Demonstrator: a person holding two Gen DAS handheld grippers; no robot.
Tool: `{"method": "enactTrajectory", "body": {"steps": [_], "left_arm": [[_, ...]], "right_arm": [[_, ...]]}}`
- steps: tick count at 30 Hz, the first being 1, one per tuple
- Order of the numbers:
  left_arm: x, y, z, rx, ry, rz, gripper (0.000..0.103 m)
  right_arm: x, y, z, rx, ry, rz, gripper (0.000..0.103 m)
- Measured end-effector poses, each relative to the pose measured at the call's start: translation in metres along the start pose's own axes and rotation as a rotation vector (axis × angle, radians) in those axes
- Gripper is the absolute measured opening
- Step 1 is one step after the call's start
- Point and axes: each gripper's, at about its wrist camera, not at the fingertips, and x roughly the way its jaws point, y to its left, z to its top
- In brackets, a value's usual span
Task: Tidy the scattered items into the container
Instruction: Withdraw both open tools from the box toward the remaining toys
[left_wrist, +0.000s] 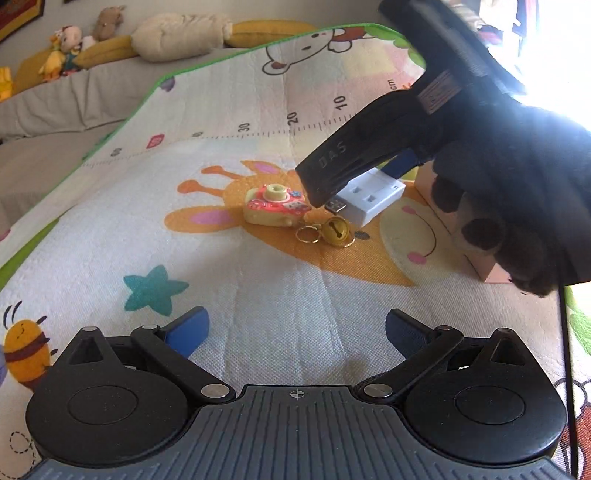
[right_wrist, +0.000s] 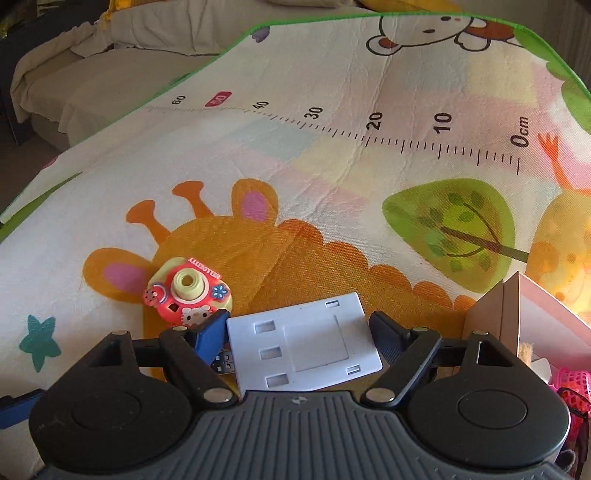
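Gold bell (left_wrist: 334, 230) only in left view; pink box (right_wrist: 524, 314) contents only in right.

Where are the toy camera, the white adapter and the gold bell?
toy camera (right_wrist: 188, 291): right wrist view, on its pale green lens ring.
white adapter (right_wrist: 306, 341): right wrist view, on its flat top face.
gold bell (left_wrist: 334, 230): left wrist view, on its round body.

Shiny metal bell (left_wrist: 335, 230), smooth plastic adapter (right_wrist: 306, 345), woven cloth mat (right_wrist: 332, 92).
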Motion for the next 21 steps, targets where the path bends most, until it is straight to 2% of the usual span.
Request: {"method": "enactTrajectory", "body": {"steps": [6, 9, 11, 15, 18, 21], "left_arm": [[0.000, 0.000, 0.000, -0.004, -0.001, -0.003, 0.103], [0.000, -0.001, -0.001, 0.000, 0.001, 0.001, 0.103], [-0.001, -0.003, -0.001, 0.008, 0.005, 0.007, 0.103], [0.001, -0.006, 0.000, 0.031, 0.015, 0.026, 0.103], [0.002, -0.008, 0.003, 0.043, 0.021, 0.028, 0.103], [0.001, -0.009, 0.019, 0.031, -0.020, 0.008, 0.103]], "right_arm": [[-0.091, -0.012, -0.034, 0.042, -0.144, 0.094, 0.082], [-0.141, -0.020, -0.069, 0.032, -0.216, 0.107, 0.082], [-0.165, -0.024, -0.097, 0.016, -0.233, 0.105, 0.082], [-0.179, -0.034, -0.151, 0.088, -0.170, 0.115, 0.082], [-0.173, -0.040, -0.189, 0.141, -0.149, 0.049, 0.084], [-0.172, -0.042, -0.223, 0.146, -0.197, -0.040, 0.097]]}}
